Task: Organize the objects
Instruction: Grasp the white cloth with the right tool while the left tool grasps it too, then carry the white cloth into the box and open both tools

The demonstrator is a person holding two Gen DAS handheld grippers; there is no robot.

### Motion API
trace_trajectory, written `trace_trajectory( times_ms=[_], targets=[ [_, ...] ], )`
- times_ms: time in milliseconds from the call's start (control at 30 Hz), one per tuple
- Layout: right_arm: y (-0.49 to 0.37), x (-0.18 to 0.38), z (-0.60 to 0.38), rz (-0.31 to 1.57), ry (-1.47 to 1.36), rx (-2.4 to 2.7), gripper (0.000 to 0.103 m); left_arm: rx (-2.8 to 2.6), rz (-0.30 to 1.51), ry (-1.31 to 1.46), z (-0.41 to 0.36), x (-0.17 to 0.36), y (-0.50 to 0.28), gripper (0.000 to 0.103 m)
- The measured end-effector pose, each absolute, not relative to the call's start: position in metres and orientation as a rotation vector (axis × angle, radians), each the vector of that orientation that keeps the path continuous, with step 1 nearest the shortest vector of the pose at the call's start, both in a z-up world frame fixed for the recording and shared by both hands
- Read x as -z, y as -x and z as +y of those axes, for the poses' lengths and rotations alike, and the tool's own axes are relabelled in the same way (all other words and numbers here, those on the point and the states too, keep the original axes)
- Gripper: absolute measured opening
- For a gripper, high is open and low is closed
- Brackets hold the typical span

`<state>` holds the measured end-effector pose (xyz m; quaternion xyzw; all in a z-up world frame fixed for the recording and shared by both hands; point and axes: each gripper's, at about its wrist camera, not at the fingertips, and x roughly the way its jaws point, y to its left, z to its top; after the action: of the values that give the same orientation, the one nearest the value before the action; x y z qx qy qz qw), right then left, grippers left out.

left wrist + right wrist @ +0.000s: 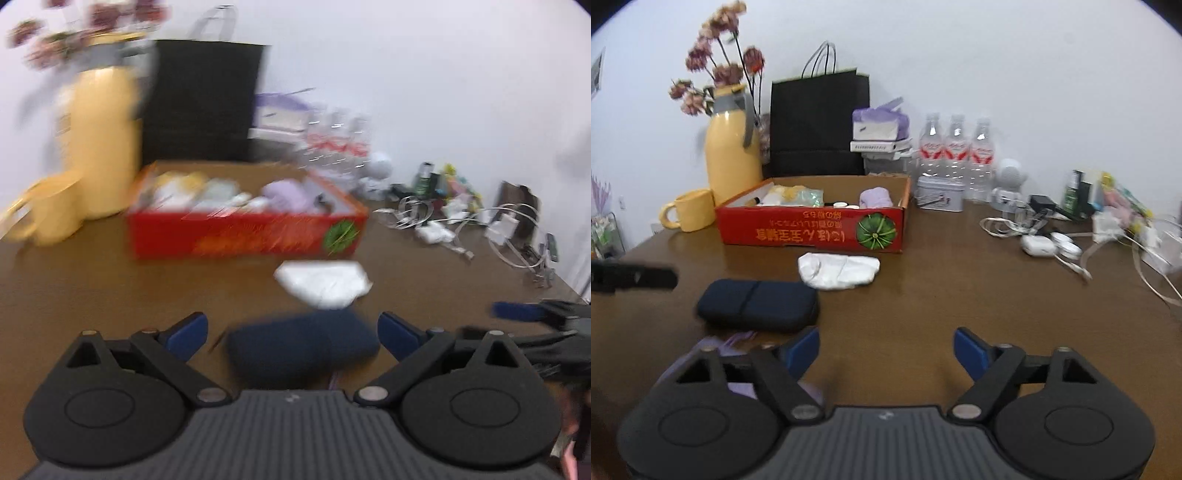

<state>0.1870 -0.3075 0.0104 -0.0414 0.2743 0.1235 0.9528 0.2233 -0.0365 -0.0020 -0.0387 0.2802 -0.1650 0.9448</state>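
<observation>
White wall behind glossy brown wooden table point(960, 295), red cardboard box point(812, 230), soft navy pouch point(757, 304), crumpled white cloth point(838, 271), left gripper point(291, 336) and right gripper point(886, 350) both spread, empty.

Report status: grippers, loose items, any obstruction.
Left gripper open, navy pouch between its fingers, not gripped. Right gripper open, empty. White cloth lies before the red box. Nothing blocking.
</observation>
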Motion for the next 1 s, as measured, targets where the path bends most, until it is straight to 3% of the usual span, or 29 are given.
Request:
trace_trajectory(
  times_ms=[100, 233, 267, 333, 400, 433, 500, 567, 600, 867, 1000],
  targets=[
    [-0.244, 0.000, -0.294, 0.574, 0.105, -0.299, 0.062, 0.406, 0.688, 0.075, -0.068, 0.012, -0.295, 0.099],
    [-0.329, 0.015, -0.289, 0.638, 0.033, -0.311, 0.052, 0.330, 0.803, -0.044, -0.103, 0.038, -0.358, 0.083],
    [-0.347, 0.017, -0.291, 0.656, -0.006, -0.307, 0.050, 0.333, 0.817, -0.051, -0.105, 0.042, -0.364, 0.077],
    [-0.367, 0.020, -0.289, 0.668, -0.036, -0.329, 0.049, 0.330, 0.836, -0.053, -0.104, 0.050, -0.367, 0.053],
    [-0.380, 0.029, -0.282, 0.694, -0.034, -0.363, 0.040, 0.310, 0.822, -0.037, -0.100, 0.055, -0.365, 0.033],
    [-0.380, 0.034, -0.277, 0.704, -0.017, -0.371, 0.035, 0.307, 0.814, -0.033, -0.097, 0.056, -0.362, 0.030],
    [-0.375, 0.042, -0.268, 0.692, 0.031, -0.393, 0.013, 0.304, 0.810, 0.022, -0.089, 0.057, -0.360, 0.025],
    [-0.370, 0.039, -0.258, 0.694, 0.085, -0.391, 0.010, 0.291, 0.794, 0.025, -0.086, 0.055, -0.357, 0.017],
    [-0.365, 0.036, -0.251, 0.691, 0.127, -0.379, 0.008, 0.282, 0.782, 0.011, -0.086, 0.051, -0.353, 0.008],
    [-0.275, -0.014, -0.246, 0.522, 0.111, -0.385, 0.007, 0.331, 0.601, 0.111, -0.050, -0.010, -0.258, 0.005],
    [-0.208, -0.023, -0.249, 0.503, 0.055, -0.395, 0.007, 0.341, 0.589, 0.182, -0.042, -0.009, -0.204, 0.004]
  ],
)
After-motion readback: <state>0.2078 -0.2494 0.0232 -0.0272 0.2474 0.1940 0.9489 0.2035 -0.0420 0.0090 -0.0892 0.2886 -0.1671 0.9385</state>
